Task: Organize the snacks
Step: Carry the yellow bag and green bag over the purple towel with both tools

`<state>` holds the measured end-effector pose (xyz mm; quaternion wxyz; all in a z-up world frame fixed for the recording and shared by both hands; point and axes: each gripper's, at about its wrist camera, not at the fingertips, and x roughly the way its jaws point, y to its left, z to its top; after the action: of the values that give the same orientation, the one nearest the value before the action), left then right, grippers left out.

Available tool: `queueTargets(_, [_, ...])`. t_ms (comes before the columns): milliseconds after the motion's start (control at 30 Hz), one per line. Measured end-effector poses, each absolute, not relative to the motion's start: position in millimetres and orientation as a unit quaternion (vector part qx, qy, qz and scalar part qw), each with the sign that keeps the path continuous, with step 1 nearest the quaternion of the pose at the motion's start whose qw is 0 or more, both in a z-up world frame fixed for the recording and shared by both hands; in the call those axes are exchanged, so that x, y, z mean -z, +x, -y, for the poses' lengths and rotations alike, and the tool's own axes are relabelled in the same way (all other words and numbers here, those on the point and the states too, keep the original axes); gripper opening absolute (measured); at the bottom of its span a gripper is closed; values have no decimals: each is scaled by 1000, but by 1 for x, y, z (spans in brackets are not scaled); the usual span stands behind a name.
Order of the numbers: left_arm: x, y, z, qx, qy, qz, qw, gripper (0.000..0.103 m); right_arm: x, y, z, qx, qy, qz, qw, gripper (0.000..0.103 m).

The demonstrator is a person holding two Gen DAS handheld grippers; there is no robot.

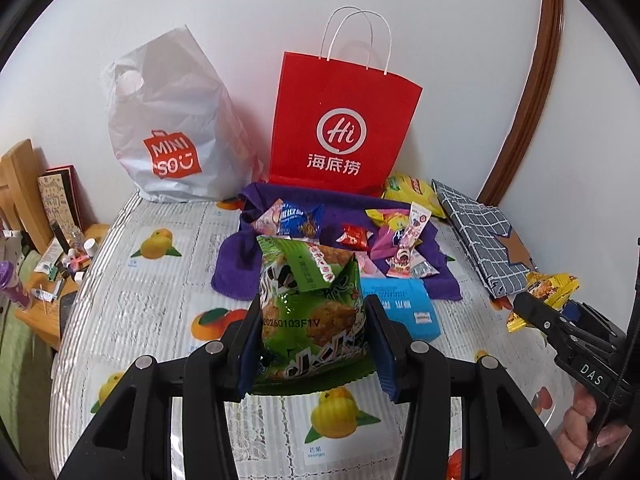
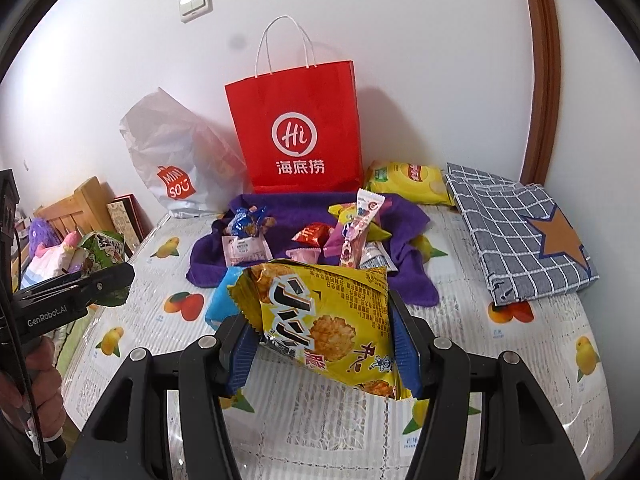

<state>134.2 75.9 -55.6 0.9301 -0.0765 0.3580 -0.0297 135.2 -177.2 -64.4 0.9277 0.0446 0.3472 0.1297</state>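
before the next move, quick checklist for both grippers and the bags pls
1. Left gripper clamped on the green crinkly snack packet: ok.
2. Right gripper clamped on the yellow crinkly snack packet: ok.
3. Both packets off the fruit-print tablecloth: ok.
4. Red paper bag with white handles upright: ok.
5. Its mouth open: cannot tell.
6. Loose snacks on the purple towel out of the way: ok.

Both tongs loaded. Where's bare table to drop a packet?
Free: fruit-print tablecloth left of the purple towel, below the white plastic bag; also the near edge by the tongs. Crowded: towel heaped with small sweets, red paper bag behind, checked grey cloth at right.
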Motion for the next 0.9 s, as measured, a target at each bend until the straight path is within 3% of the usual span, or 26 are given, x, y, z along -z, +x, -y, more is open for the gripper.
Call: queueTargets(900, [36, 202, -80, 18, -61, -359, 931, 45, 47, 198, 178, -120, 59, -344, 929, 59])
